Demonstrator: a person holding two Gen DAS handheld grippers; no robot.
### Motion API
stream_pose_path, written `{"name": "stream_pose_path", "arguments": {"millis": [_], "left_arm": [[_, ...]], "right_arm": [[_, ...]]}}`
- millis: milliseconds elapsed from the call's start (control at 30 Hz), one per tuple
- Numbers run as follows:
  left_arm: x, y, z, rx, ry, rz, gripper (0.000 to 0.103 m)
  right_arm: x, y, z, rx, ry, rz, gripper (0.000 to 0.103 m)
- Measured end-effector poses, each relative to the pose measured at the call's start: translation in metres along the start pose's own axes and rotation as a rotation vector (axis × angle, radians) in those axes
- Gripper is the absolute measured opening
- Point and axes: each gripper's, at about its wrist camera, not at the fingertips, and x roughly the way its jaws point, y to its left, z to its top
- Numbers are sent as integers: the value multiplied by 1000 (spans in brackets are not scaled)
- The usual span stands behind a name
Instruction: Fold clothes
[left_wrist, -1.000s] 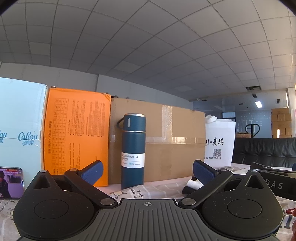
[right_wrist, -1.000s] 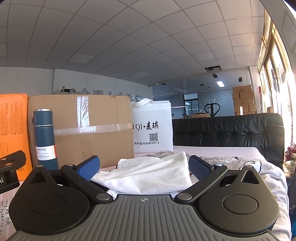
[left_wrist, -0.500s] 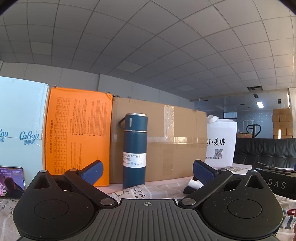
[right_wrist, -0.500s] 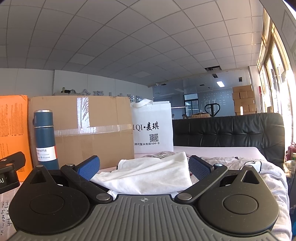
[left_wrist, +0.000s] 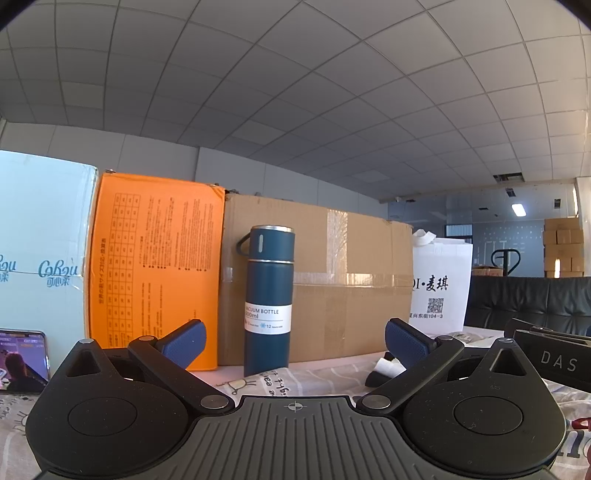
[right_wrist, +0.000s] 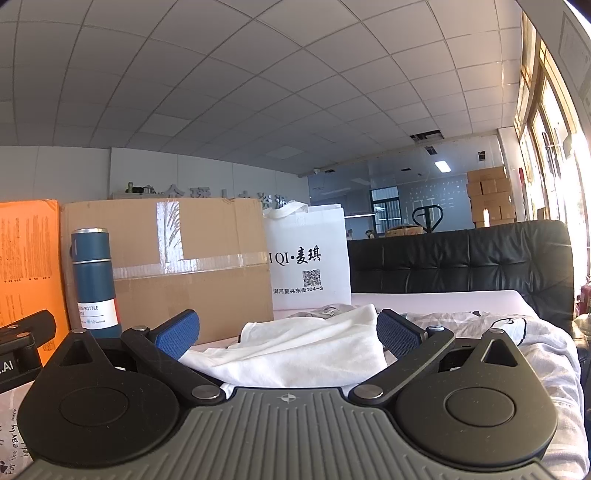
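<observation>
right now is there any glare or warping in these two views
Right wrist view: the windows blow out white at the right edge; the white garment stays sharp. Left wrist view: even light, no glare. Both: fisheye bends the ceiling grid, corners go dark.

Gridded tile ceiling (right_wrist: 295, 92) overhead; bright windows (right_wrist: 550, 155) on the right; black leather sofa (right_wrist: 461, 266) behind; stacked cartons (right_wrist: 487, 199) far back.

A blue vacuum bottle (left_wrist: 269, 301) stood upright before a taped cardboard box (left_wrist: 332, 280). An orange box (left_wrist: 155, 266) stood left of it, a white bag (left_wrist: 441, 284) right. A phone (left_wrist: 22, 360) leaned at far left.
</observation>
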Motion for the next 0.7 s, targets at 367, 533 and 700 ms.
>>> {"name": "stream_pose_path", "arguments": {"millis": [367, 533, 700], "left_arm": [[1, 0, 0, 0, 1, -2, 103], [1, 0, 0, -1, 1, -2, 103], [1, 1, 0, -2, 2, -2, 103]], "right_arm": [[-4, -2, 1, 12, -14, 21, 103], [-5, -2, 2, 11, -14, 22, 103], [-5, -2, 2, 12, -15, 23, 103]]}}
